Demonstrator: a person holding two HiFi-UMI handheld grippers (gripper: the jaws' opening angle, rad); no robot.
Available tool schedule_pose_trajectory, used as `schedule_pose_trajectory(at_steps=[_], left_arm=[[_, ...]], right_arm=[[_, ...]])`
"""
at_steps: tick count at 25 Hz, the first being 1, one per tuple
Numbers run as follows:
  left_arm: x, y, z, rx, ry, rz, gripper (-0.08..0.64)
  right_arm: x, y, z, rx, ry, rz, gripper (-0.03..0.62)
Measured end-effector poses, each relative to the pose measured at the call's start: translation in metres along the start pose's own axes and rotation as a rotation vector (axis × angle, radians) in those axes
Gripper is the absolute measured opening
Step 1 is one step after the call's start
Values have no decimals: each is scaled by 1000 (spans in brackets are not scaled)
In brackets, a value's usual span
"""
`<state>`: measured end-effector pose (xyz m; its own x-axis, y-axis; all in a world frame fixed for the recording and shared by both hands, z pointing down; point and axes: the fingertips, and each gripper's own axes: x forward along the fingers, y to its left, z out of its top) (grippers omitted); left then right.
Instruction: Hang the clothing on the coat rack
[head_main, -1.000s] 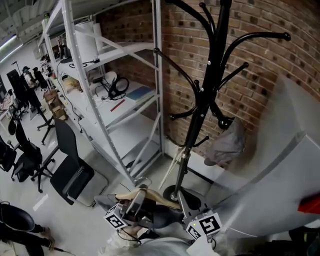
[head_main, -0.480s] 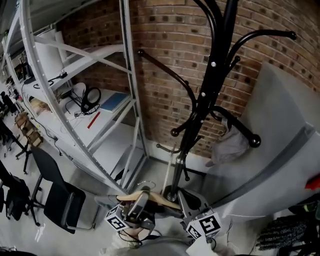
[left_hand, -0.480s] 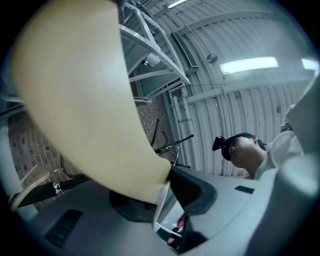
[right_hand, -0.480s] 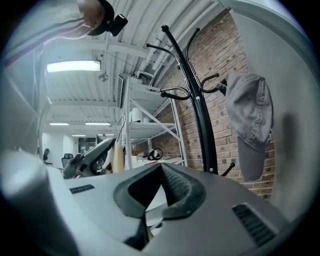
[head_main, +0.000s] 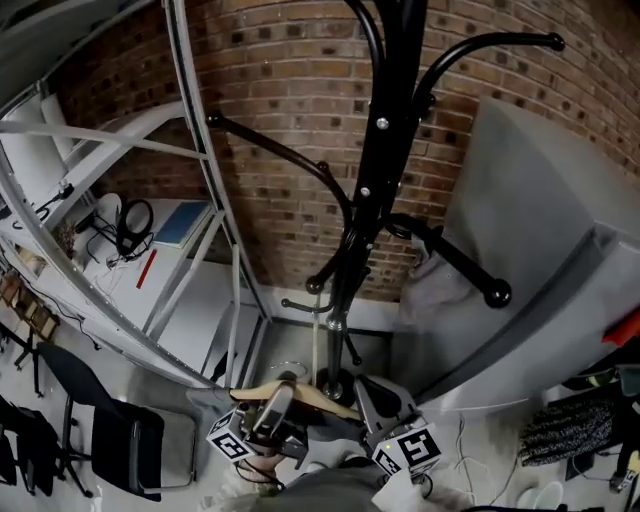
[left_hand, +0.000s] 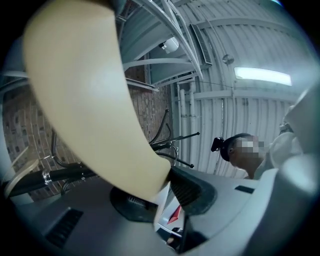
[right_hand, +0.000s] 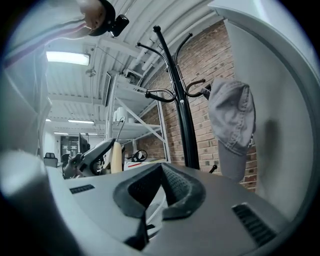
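left tool (left_hand: 160, 192) clamped on the wooden hanger (left_hand: 85, 100); right tool (right_hand: 159, 195) pinched shut, looks empty; one-sided grip, so bumping a coat rack (head_main: 385, 150) arm might twist it loose

Grey floor (head_main: 75, 390): coat rack (head_main: 385, 120) stands on its round base by the brick wall, black chair (head_main: 125, 440) at lower left. White metal shelf (head_main: 105, 262) on the left holds black headphones (head_main: 132, 220), blue folder (head_main: 183, 222), red pen (head_main: 146, 268) and cables. Grey cap (head_main: 432, 290) hangs on a rack arm.
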<state>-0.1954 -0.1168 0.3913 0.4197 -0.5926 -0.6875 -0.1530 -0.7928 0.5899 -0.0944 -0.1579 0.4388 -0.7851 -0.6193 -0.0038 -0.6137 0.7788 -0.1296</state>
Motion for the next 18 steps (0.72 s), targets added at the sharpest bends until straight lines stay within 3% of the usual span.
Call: schedule_pose_trajectory(at_steps=[12,18], left_arm=[[39,25,-9,0,-15,3,104],[48,28,-6,-5,15,-15,104]], right_arm=[[32,-40,40,-116,-51,-17,23],[35,-37,46,-135,-60,-96,23]])
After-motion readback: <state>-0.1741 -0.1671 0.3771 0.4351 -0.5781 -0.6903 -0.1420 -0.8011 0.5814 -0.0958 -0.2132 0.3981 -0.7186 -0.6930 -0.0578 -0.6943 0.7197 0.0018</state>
